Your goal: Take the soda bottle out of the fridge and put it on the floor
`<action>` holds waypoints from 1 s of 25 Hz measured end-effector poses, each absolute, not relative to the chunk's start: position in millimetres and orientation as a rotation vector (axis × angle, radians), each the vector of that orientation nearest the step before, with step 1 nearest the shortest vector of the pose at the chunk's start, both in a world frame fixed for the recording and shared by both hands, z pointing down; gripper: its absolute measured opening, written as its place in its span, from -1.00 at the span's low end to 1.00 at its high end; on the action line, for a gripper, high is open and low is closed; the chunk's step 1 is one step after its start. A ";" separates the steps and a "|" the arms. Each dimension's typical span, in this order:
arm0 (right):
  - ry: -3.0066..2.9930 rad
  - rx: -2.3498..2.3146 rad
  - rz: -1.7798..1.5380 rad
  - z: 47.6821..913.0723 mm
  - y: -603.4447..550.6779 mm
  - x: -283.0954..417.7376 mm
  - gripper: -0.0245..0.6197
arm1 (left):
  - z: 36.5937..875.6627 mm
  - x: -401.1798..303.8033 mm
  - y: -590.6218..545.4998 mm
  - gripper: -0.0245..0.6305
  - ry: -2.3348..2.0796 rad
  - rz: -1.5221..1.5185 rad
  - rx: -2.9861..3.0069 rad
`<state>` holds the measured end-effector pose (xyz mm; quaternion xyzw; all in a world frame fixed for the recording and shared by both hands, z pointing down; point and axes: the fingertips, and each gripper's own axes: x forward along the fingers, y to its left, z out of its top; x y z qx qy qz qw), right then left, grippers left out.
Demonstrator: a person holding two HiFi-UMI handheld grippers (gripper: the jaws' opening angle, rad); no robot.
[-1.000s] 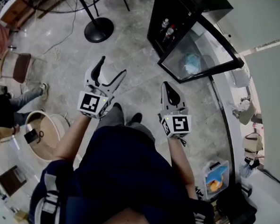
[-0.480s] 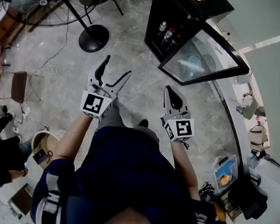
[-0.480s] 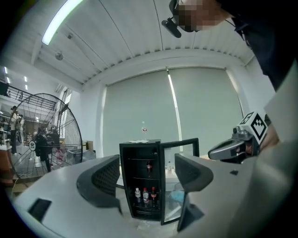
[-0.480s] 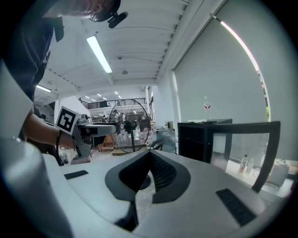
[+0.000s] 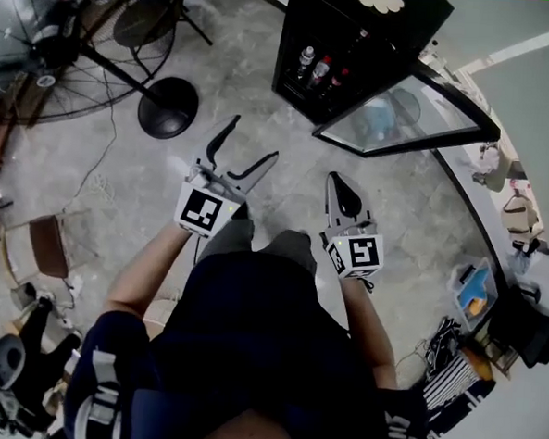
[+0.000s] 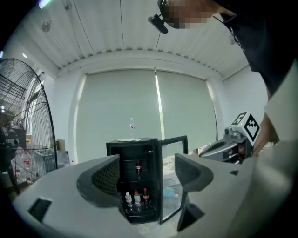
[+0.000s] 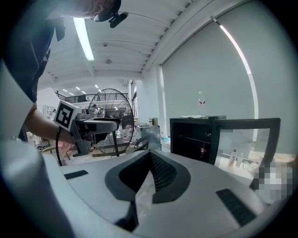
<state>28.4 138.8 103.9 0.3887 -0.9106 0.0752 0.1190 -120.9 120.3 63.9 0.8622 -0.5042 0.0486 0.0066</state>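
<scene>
Soda bottle stands inside fridge, well beyond jaws.

A workshop-like test space: a large pedestal fan stands ahead-left of the left gripper, a glass-door mini fridge straight ahead, on a grey stone floor.

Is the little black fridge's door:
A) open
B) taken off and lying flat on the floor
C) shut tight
A: the glass door swings out to one side of the fridge, and the left gripper view looks straight in at the bottles on its bottom shelf.
</scene>
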 end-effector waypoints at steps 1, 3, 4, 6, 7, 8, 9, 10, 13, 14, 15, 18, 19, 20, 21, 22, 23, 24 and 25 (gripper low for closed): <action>-2.649 1.160 0.222 104.9 135.3 24.4 -0.87 | 65.7 -123.4 112.0 0.16 -1.554 0.152 2.708; -2.625 1.197 0.226 107.5 130.4 19.3 -0.87 | 68.9 -125.0 96.2 0.16 -1.519 0.141 2.724; -2.615 1.209 0.230 108.9 128.7 18.3 -0.87 | 71.1 -123.6 88.5 0.16 -1.504 0.140 2.731; -2.601 1.228 0.237 111.6 123.9 19.3 -0.87 | 76.6 -116.9 71.5 0.16 -1.480 0.146 2.742; -2.595 1.237 0.242 113.1 120.4 21.0 -0.87 | 78.7 -112.5 62.4 0.16 -1.471 0.147 2.748; -2.589 1.246 0.250 115.0 116.1 23.7 -0.87 | 80.3 -107.4 53.2 0.16 -1.464 0.145 2.753; -2.584 1.255 0.259 117.6 110.9 27.1 -0.87 | 82.0 -101.8 43.8 0.16 -1.458 0.144 2.760; -2.578 1.264 0.267 120.7 105.4 30.8 -0.87 | 84.2 -95.8 34.7 0.16 -1.452 0.145 2.768; -2.566 1.280 0.291 129.7 90.9 39.2 -0.87 | 98.3 -80.1 10.3 0.16 -1.430 0.162 2.772; -2.565 1.282 0.298 132.3 86.7 41.2 -0.87 | 105.1 -75.5 2.3 0.16 -1.426 0.173 2.771; -2.564 1.281 0.304 135.1 83.0 43.5 -0.87 | 112.4 -70.4 -5.7 0.16 -1.425 0.187 2.773; -2.562 1.278 0.325 148.0 70.3 52.8 -0.87 | 136.3 -55.7 -31.8 0.16 -1.443 0.226 2.774; -2.560 1.277 0.339 153.8 66.7 56.1 -0.87 | 145.3 -51.3 -40.1 0.16 -1.449 0.234 2.775; -2.557 1.274 0.352 159.9 63.6 58.9 -0.87 | 154.7 -47.0 -47.9 0.16 -1.454 0.239 2.774; -2.553 1.270 0.362 166.1 60.8 60.9 -0.87 | 164.1 -43.0 -55.7 0.16 -1.456 0.243 2.774; -2.545 1.265 0.371 172.4 58.5 61.9 -0.87 | 173.7 -39.2 -63.5 0.16 -1.453 0.249 2.775; -2.530 1.260 0.382 178.8 56.7 62.2 -0.87 | 183.9 -35.8 -71.1 0.16 -1.444 0.257 2.775; -2.511 1.256 0.395 184.9 55.3 62.1 -0.87 | 194.7 -32.7 -78.4 0.16 -1.430 0.267 2.773; -2.495 1.257 0.406 190.2 53.9 61.8 -0.87 | 206.1 -29.5 -85.8 0.16 -1.415 0.276 2.771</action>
